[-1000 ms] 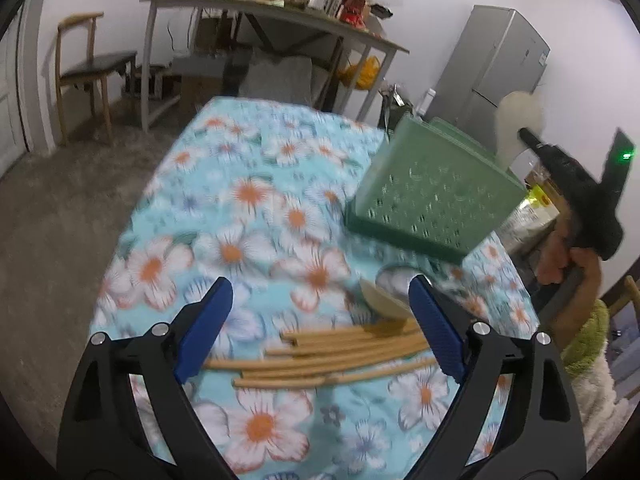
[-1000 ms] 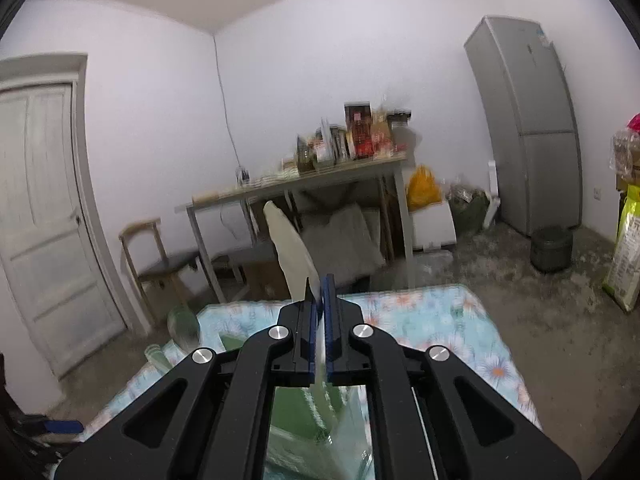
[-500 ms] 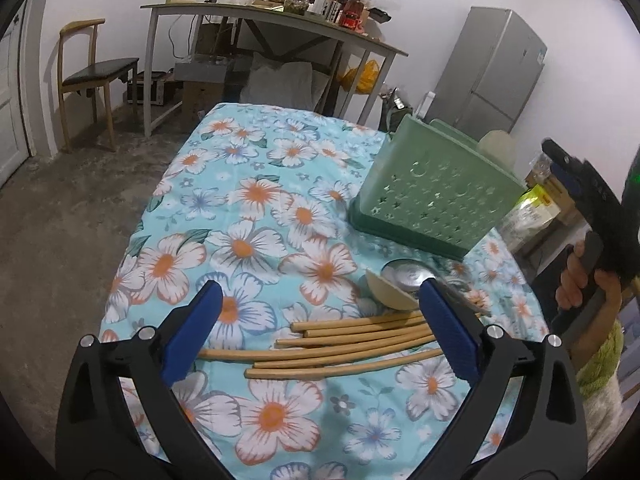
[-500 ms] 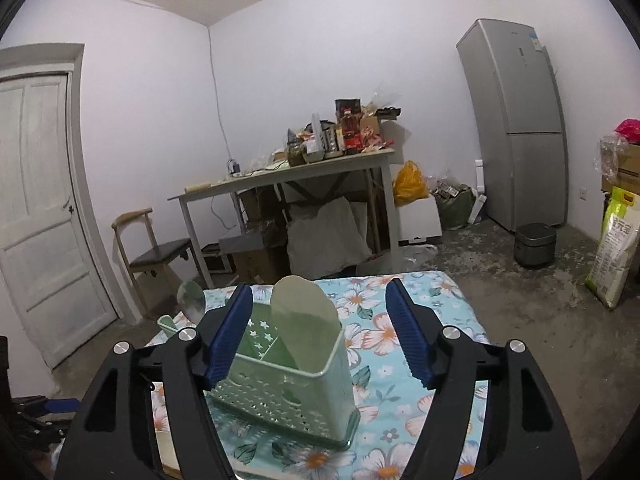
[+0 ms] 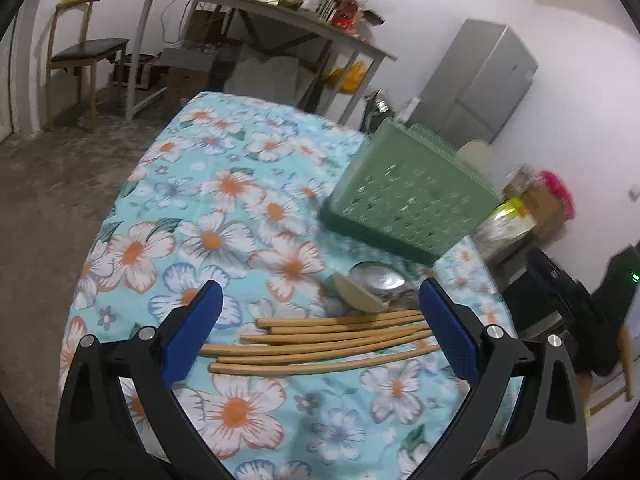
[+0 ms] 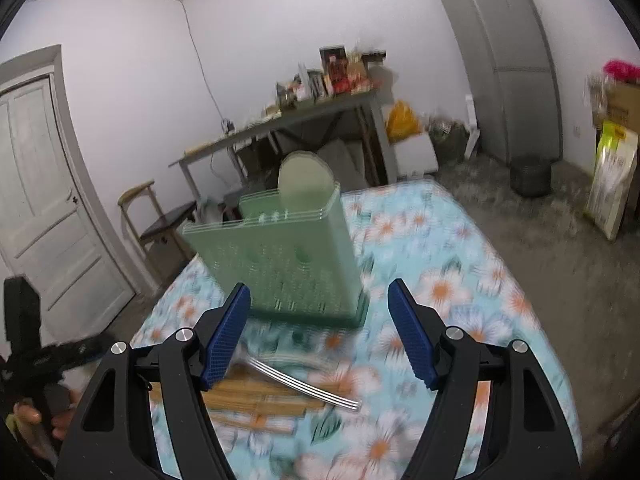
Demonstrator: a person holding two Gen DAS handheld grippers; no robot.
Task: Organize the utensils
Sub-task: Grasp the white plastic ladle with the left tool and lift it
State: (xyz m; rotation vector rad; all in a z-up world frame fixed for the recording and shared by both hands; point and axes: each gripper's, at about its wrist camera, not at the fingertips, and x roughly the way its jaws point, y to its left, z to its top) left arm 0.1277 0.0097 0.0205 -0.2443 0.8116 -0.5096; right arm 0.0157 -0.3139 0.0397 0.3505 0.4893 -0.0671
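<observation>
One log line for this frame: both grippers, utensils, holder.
left gripper: open over wooden utensils | right gripper: open, empty | green holder: upright, pale spatula inside | fork: on cloth

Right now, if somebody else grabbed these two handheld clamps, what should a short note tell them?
Left gripper: open, empty, hovering over the bundle of long wooden utensil handles on the floral tablecloth.
Right gripper: open, empty, its jaws have just been opening.
Done: a pale flat spatula stands in the green perforated plastic caddy.
Left: wooden utensils, a beige spoon head, a metal ladle bowl and a metal fork lie on the cloth before the caddy.
</observation>
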